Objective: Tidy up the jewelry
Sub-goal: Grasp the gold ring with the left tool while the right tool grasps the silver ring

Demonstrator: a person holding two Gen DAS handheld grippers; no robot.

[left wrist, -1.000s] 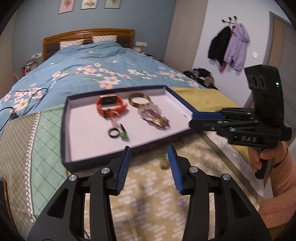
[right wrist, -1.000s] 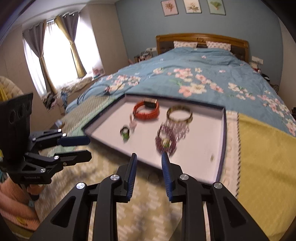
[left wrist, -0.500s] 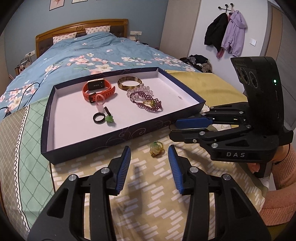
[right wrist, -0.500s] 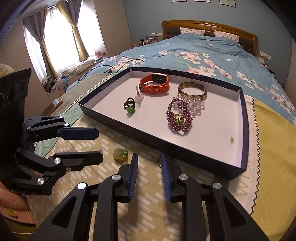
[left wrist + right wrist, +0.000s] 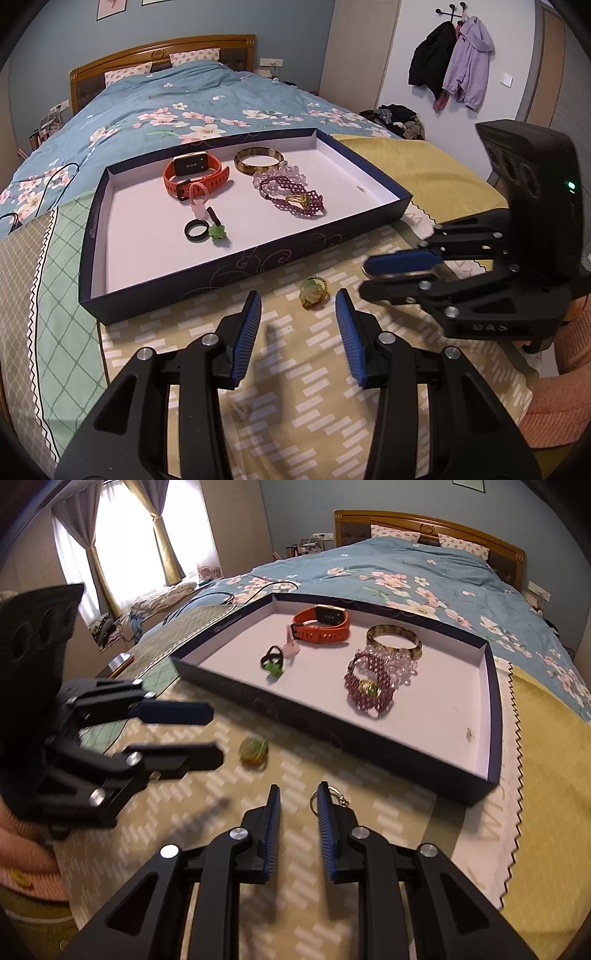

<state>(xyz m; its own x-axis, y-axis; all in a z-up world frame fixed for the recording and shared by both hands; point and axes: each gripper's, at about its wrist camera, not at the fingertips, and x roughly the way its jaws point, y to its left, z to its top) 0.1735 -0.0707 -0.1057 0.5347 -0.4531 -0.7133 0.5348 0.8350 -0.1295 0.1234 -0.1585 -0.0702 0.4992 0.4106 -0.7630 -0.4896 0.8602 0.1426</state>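
A green-and-gold ring (image 5: 313, 291) lies on the patterned cloth (image 5: 295, 387) just ahead of the left claw (image 5: 298, 309), in line with the gap between its blue pads, which stand wide apart and grip nothing. The right claw (image 5: 364, 275) reaches in from the right of that ring, near it but not touching; its fingers are parted with nothing between them. From the right wrist view the ring (image 5: 253, 752) sits ahead and to the left of the right claw (image 5: 297, 798), close to the left claw's fingertips (image 5: 218, 757). A small metal ring with a clasp (image 5: 334, 797) lies beside the right claw's right pad, partly hidden by it. Beyond both claws sits a shallow dark-blue tray (image 5: 236, 264) holding an orange watch (image 5: 195, 173), a brown bangle (image 5: 258, 159), a purple bead bracelet (image 5: 295, 199) touching a clear bead bracelet (image 5: 284, 172), a black ring (image 5: 196, 230) and a green charm (image 5: 218, 232). Past the tray stretches the bed's floral blue quilt (image 5: 207, 103).
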